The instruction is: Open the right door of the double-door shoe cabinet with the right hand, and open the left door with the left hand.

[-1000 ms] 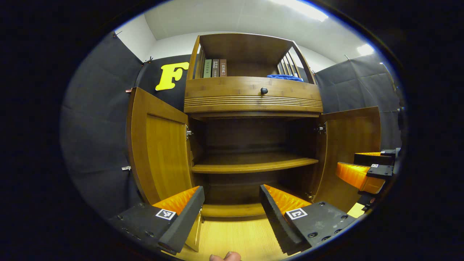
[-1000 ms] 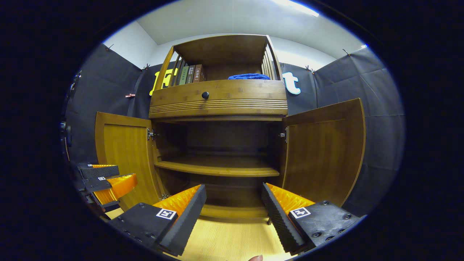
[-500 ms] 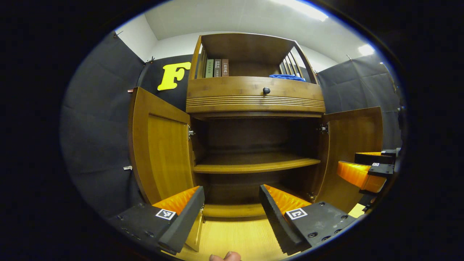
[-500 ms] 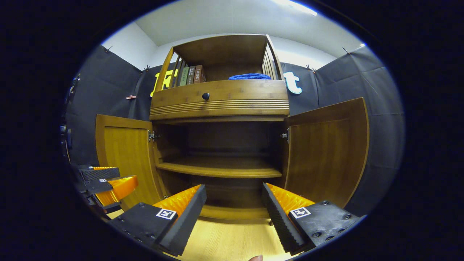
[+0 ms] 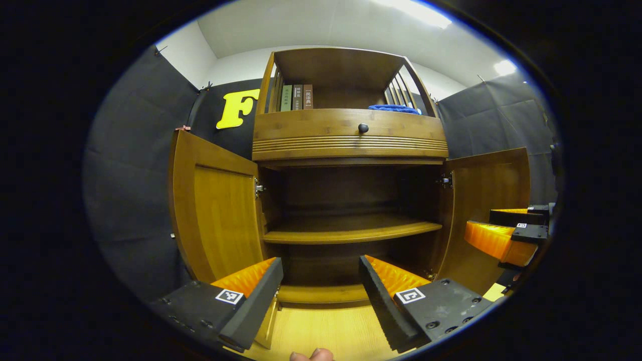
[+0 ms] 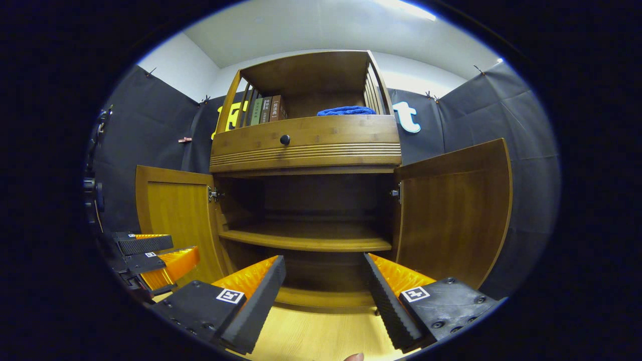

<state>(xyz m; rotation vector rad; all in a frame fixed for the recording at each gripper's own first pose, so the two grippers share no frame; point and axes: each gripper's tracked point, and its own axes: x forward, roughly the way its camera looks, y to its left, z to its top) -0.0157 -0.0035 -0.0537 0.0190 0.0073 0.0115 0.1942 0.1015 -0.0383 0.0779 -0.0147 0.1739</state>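
The wooden shoe cabinet (image 5: 351, 140) stands in front with both doors swung wide. In the left gripper view its left door (image 5: 215, 220) hangs open at the left and its right door (image 5: 489, 200) at the right. My left gripper (image 5: 321, 296) is open, low before the cabinet, holding nothing. The right gripper (image 5: 506, 233) shows at the far right beside the right door. In the right gripper view the left door (image 6: 175, 215) and right door (image 6: 451, 220) are open too. My right gripper (image 6: 323, 296) is open and holds nothing. The left gripper (image 6: 150, 253) shows at lower left.
Inside, a bare middle shelf (image 5: 351, 230) and a bottom board (image 6: 326, 298). Above sits a drawer with a dark knob (image 5: 363, 128); on top are books (image 5: 297, 97) and a blue cloth (image 5: 393, 108). Light wooden floor (image 5: 326, 331) lies below. Black cloth walls surround the cabinet.
Both views shifted slightly; in the right gripper view the cabinet sits a little lower. The doors stay wide open and both grippers stay open.
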